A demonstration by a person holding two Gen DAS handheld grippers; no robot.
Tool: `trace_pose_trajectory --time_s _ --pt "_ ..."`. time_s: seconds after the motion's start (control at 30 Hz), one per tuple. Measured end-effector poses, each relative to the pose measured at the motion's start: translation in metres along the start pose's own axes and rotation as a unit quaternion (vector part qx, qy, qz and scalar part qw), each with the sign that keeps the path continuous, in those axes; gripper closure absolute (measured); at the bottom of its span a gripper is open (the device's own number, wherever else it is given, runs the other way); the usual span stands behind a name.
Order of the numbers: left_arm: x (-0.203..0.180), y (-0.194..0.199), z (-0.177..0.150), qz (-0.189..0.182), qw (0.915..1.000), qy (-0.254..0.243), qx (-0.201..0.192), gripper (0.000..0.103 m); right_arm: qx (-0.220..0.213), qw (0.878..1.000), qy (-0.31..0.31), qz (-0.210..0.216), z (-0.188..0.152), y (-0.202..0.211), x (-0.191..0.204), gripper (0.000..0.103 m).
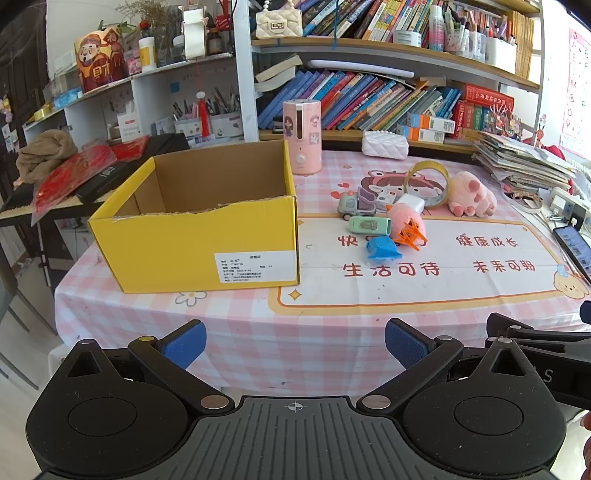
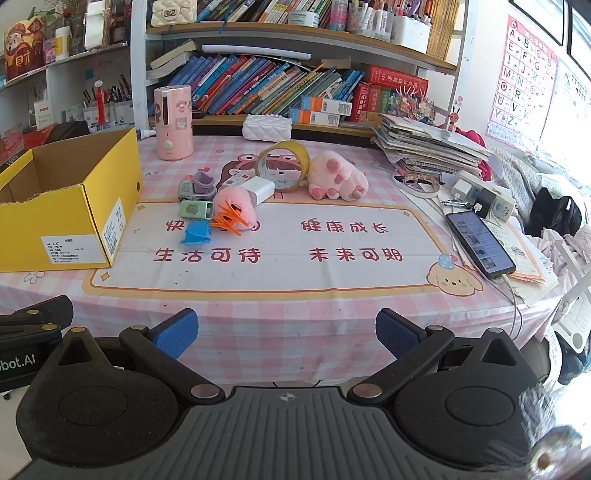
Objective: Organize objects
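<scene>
An open yellow cardboard box stands on the left of the pink checked tablecloth, nothing visible inside. To its right lies a cluster of small things: a blue lump, an orange clip on a pink fluffy ball, a green case, a toy car, a white charger, a tape roll and a pink plush paw. My left gripper and right gripper hover open over the near table edge, holding nothing.
A pink cylindrical appliance and a white quilted pouch stand at the back. A phone, a power strip and a stack of papers fill the right side. Bookshelves rise behind the table.
</scene>
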State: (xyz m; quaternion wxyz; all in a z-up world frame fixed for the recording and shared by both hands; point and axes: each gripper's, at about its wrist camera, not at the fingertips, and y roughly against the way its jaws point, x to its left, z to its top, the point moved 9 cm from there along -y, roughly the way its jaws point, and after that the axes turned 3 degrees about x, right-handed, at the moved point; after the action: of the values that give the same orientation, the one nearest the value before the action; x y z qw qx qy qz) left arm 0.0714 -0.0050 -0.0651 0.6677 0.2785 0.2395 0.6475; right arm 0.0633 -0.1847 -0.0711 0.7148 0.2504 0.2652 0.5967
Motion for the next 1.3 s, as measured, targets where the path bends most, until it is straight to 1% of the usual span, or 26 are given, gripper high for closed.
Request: trace_pose_trajectory --time_s 0.73,1.3 --pt "0.001 0.001 -0.001 0.001 1.0000 -0.001 0.001 0.000 -0.001 1.000 0.001 0.000 -0.001 0.002 0.002 0.000" --pt "0.012 0.006 -0.002 0.000 1.0000 0.004 -0.002 0.000 -0.008 1.000 0.004 -0.001 0.000 0.011 0.009 0.000"
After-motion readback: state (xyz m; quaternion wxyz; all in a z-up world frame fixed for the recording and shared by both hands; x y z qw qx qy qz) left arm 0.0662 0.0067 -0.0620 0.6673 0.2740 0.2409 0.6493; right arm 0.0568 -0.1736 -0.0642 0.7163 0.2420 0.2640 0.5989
